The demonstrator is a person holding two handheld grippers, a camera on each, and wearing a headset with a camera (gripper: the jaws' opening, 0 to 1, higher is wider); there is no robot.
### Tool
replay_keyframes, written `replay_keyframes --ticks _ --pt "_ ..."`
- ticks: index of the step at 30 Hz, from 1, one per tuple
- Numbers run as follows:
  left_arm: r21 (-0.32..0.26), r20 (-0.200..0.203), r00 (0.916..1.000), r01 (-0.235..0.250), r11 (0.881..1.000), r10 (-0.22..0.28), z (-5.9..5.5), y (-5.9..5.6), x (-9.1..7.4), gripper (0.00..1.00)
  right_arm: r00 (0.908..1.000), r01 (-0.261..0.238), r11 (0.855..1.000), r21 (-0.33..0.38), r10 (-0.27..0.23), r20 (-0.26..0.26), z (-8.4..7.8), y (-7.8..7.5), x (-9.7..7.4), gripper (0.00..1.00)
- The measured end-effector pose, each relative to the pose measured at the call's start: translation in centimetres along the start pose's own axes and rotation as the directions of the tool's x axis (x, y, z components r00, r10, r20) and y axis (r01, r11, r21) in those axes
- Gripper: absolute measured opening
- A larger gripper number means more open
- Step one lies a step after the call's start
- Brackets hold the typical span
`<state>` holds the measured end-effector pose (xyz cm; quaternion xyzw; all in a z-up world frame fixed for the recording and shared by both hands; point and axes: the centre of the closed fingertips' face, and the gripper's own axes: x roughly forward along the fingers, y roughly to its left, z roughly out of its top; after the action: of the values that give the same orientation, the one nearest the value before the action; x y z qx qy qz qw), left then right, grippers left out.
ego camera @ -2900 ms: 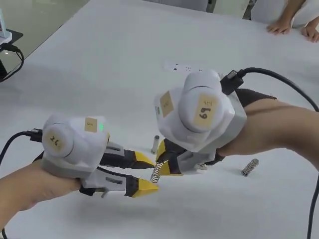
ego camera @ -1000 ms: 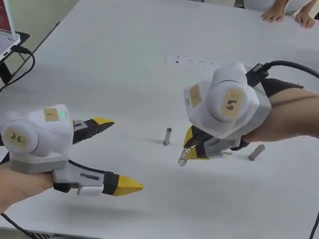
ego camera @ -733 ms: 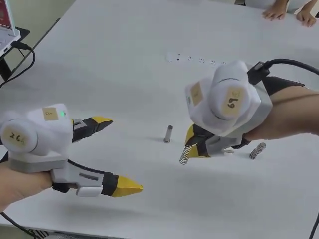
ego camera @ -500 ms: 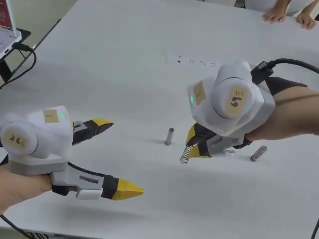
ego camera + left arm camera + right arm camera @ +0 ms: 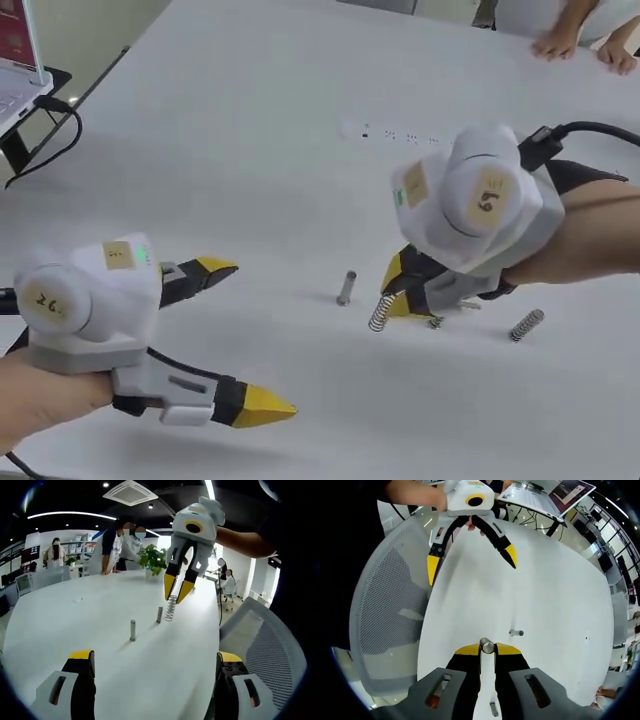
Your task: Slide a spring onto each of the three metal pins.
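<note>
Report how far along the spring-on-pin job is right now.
Done: nothing that I can see; the metal pin stands bare on the table. In hand: the right gripper is shut on a spring, held beside the pin, not on it; the left gripper is open and empty. Left: seat that spring, then use the loose spring lying on the table.

"26" on left hand-held gripper (image 5: 255, 337)

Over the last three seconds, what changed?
The left gripper drew back from the right gripper and its jaws opened wider. The right gripper stays shut on the spring; the pin and loose spring have not moved.
</note>
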<state>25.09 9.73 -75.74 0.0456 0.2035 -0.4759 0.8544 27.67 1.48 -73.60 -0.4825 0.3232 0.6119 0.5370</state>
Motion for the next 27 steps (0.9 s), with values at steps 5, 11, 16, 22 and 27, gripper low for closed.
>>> replay_keyframes --ticks 5,11,16,22,27 --pt "-0.002 0.002 1.0 -0.001 1.0 0.001 0.1 0.1 0.0 0.98 1.0 0.004 1.0 0.014 -0.004 0.005 0.0 -1.0 0.0 0.07" --pt "-0.001 0.007 1.0 -0.003 1.0 0.003 0.2 0.0 -0.3 0.98 1.0 0.004 1.0 0.016 -0.004 -0.003 -0.2 -1.7 0.2 0.07" --pt "-0.003 0.01 0.9999 -0.005 1.0 0.005 0.3 -0.1 -0.6 0.98 0.9999 0.007 1.0 0.02 -0.007 -0.009 -0.4 -2.4 0.4 0.07" --pt "-0.002 0.005 0.9999 -0.011 1.0 0.011 0.0 -0.2 -0.7 0.98 0.9996 0.016 1.0 0.019 -0.015 -0.025 -0.8 -3.2 0.8 0.07" --pt "-0.006 0.004 0.9999 -0.012 1.0 0.012 -0.2 -0.1 -0.8 0.98 0.9995 0.027 0.999 0.024 -0.027 -0.019 -0.6 -4.0 1.1 0.07"
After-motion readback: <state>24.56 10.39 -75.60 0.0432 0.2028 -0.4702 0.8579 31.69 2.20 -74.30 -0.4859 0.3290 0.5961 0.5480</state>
